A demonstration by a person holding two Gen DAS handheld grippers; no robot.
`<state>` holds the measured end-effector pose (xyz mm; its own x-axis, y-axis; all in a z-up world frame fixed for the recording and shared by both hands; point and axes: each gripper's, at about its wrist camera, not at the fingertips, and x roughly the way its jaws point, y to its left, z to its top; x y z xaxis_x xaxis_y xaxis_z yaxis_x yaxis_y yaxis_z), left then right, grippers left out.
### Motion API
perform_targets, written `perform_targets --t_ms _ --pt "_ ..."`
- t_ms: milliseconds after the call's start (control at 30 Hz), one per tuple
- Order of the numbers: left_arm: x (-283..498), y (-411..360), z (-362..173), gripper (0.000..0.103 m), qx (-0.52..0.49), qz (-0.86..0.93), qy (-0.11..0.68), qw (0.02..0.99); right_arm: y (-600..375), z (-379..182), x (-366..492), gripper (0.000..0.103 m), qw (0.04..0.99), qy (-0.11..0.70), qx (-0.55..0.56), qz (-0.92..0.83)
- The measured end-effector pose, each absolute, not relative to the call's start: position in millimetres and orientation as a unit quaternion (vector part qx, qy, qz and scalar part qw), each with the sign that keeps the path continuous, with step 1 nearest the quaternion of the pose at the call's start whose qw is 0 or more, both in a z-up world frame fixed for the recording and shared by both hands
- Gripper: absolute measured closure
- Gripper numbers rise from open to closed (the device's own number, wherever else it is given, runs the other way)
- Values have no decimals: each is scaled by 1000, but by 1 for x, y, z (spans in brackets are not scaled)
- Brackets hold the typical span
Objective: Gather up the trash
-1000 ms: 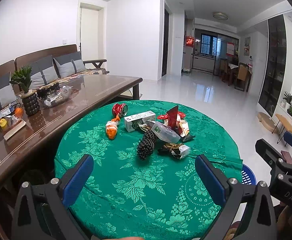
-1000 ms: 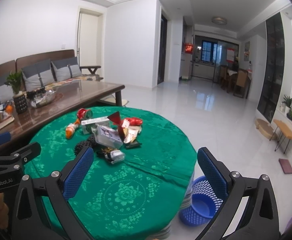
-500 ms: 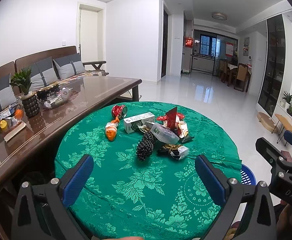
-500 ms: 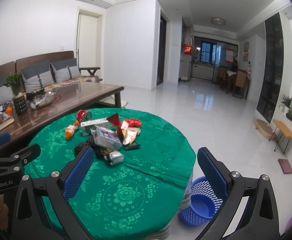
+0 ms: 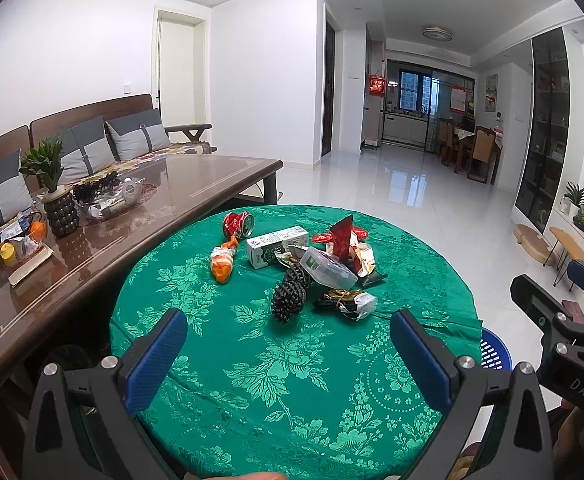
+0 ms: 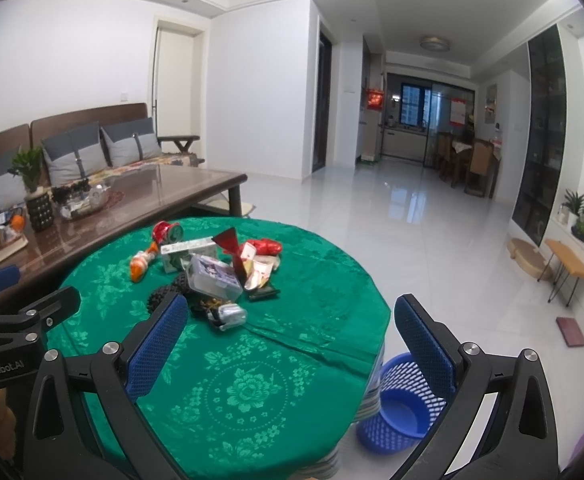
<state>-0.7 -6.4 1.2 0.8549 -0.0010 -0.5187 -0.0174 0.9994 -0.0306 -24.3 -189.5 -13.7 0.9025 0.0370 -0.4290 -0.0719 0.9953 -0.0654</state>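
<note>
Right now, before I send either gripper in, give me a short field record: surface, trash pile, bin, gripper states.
surface: round table with green floral cloth
trash pile: crushed red can, milk carton, orange wrapper, clear plastic box, black spiky piece, red wrappers
bin: blue mesh basket on the floor, beside the table's right edge
left gripper: open, holding nothing
right gripper: open, holding nothing

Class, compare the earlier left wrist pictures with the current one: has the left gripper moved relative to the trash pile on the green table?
Yes, slightly: the left gripper has edged forward, since the crushed red can sits a little lower in view than before.
</note>
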Motion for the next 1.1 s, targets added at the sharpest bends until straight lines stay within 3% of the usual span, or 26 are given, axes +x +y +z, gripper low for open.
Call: perform_targets --t_ms 1100 --pt "0 -11 -2 0 -3 16 263 965 -191 -14 -25 0 975 219 -40 26"
